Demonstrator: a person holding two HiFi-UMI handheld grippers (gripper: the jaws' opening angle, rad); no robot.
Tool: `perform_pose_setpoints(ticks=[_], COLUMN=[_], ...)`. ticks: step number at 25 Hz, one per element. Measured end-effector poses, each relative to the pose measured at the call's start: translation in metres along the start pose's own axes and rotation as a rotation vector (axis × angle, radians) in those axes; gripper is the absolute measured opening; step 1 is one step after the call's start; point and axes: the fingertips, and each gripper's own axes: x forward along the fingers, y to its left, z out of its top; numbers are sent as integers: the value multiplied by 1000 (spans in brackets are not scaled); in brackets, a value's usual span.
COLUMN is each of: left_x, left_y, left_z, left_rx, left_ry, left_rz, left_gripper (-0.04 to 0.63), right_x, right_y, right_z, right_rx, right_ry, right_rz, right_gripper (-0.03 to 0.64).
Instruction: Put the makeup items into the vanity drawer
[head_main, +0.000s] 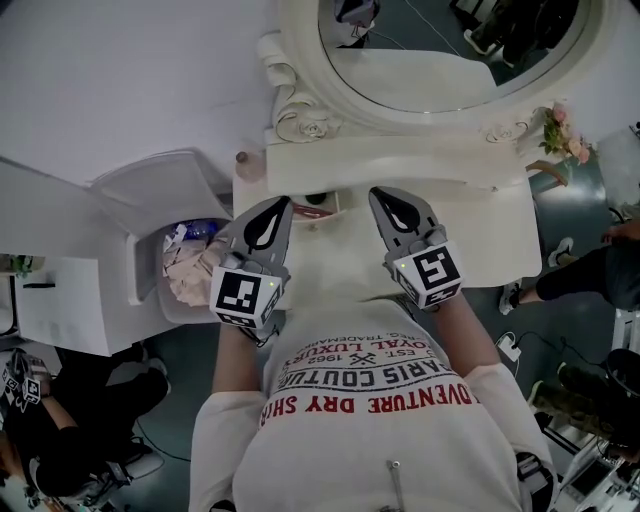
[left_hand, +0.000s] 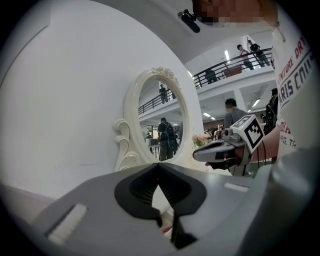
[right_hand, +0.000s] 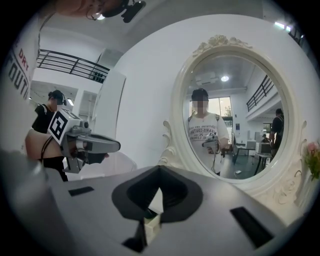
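White vanity with a big oval mirror, set against the wall; everything below is placed from the vanity. Operator stands square to its front edge, forearms tucked in, so both tools point almost level at its back shelf. It reads as a ready stance rather than a reach. Left of the vanity: a white bin, lid up, crumpled waste inside, well clear of the working line. Bystanders are seated off the vanity's left and right ends, not in the way. Left gripper hovers over the vanity's front left, jaws pressed together at the tips, nothing pinched. Right gripper hovers over the front right, jaws likewise closed and empty. Judged: neither can pick anything until it opens. Pink flowers at the vanity's back right corner and a small bottle at its back left both sit outside the path. The likely makeup item, small and reddish, lies at the vanity's back centre, between the two tool tips, inside a cream box-like frame. That may be the drawer, but it is too small to be sure. Nothing blocks the way to it.
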Motion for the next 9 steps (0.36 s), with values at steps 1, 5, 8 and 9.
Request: perform_pose_setpoints(ticks=[1,5,8,9], left_x=[-1,-6,-9,-10], left_y=[0,3,5,5], left_z=[-1,-2,-1,-1], left_rx=[2,-3,-5,-5], left_ry=[2,7,3,2], left_rz=[-1,11,19,21], left_gripper=[9,9,9,9], right_x=[0,-1,-2,-3], right_y=[1,3,3,3], right_z=[0,-2,-4,-4], right_rx=[-2,-8,-4,-2], right_ry=[0,4,11,14], right_rz=[1,-1,-6,-7], right_gripper=[6,6,6,6])
